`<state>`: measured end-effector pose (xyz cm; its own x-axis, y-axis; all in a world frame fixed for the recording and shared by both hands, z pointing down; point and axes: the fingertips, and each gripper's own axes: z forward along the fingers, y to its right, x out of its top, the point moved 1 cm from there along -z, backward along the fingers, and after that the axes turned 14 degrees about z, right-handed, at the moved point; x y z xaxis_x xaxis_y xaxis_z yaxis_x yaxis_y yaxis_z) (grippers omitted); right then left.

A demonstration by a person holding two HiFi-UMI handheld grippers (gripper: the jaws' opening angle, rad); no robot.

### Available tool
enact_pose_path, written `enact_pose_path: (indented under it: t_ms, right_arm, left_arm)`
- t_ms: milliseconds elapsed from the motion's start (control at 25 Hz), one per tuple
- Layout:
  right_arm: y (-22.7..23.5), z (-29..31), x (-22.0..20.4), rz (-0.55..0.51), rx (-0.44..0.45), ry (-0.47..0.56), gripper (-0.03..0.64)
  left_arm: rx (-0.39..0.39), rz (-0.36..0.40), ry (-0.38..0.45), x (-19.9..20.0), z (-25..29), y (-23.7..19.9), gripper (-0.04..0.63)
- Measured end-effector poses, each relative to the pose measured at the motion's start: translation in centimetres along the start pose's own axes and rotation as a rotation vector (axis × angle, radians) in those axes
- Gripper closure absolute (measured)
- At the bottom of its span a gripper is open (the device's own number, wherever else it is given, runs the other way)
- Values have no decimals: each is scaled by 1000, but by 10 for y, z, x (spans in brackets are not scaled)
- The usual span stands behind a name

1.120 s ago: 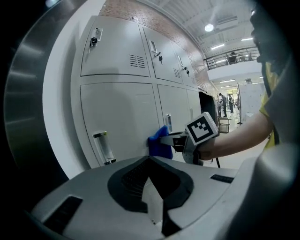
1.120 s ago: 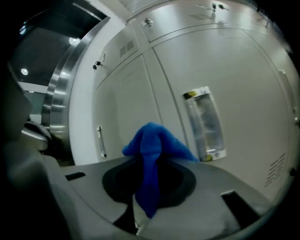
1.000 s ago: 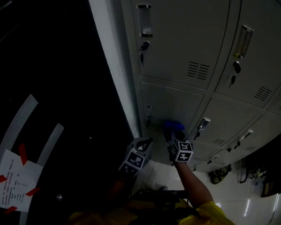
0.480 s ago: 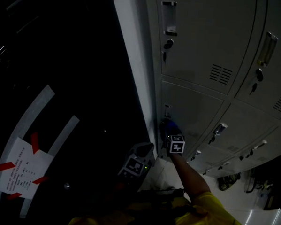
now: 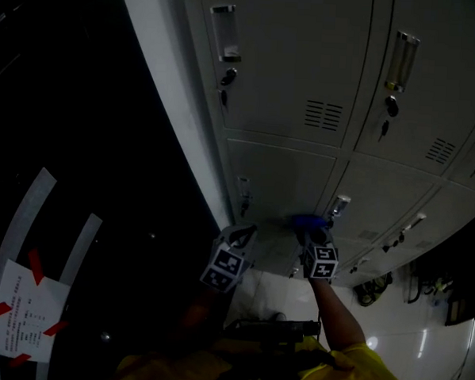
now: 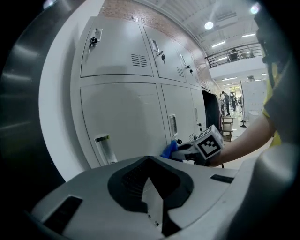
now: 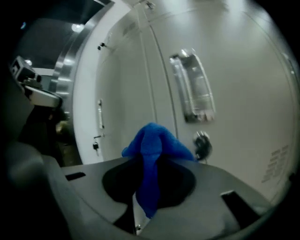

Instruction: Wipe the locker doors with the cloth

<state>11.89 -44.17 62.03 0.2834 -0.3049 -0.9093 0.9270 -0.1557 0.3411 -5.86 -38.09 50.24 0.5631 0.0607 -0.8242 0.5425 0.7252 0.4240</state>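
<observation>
The left tool (image 5: 241,235), jaws pressed together on nothing, hangs just beside the pale grey metal locker doors (image 5: 279,175) (apparently held clear of the wiping). The crumpled blue cloth (image 5: 309,221) meets a lower door near its clear plastic handle (image 5: 339,206), pinched in the right tool (image 5: 315,235) so its bunched end leads.

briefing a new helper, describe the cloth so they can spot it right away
Find the wall of grey lockers, then the right hand-held gripper held low in front of them. The cloth is pinched between its jaws, the only bright blue thing among the pale metal.
</observation>
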Motion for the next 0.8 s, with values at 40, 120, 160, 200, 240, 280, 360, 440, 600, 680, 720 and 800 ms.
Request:
enact_pose_path:
  t_ms: [40, 120, 160, 200, 240, 280, 360, 440, 600, 680, 720, 800]
  right_arm:
    - [-20, -7, 17, -35, 45, 28, 551]
    - [-58, -21, 52, -63, 127, 78, 551]
    - [-74, -28, 69, -53, 159, 99, 551]
    - [-89, -35, 85, -39, 187, 118, 551]
    - [-102, -45, 99, -33, 210, 135, 551]
    - [-115, -57, 112, -37, 228, 151, 551]
    - [-139, -90, 132, -59, 255, 181, 551]
    - [-155, -126, 141, -84, 265, 210, 551]
    - [-154, -152, 134, -135, 195, 204, 551]
    - [-148, -156, 126, -137, 160, 183, 551]
    - [-146, -159, 122, -140, 148, 171, 551]
    - [-142, -167, 114, -157, 119, 153, 551]
  left_arm:
    - [-5, -8, -9, 0, 7, -1, 603]
    - [-2, -18, -22, 3, 17, -6, 603]
    - [5, -16, -22, 6, 17, -9, 603]
    - [15, -12, -17, 10, 15, -12, 603]
    - [26, -7, -7, 16, 9, -13, 603]
    - [36, -2, 4, 21, 2, -14, 603]
    - [56, 14, 38, 32, -20, -12, 603]
    - [80, 24, 82, 40, -45, -11, 603]
    - [89, 20, 72, 32, -66, -12, 603]
    - [79, 16, 61, 23, -69, -9, 603]
    - [72, 12, 66, 21, -72, -6, 603]
    - [55, 14, 72, 18, -77, 5, 603]
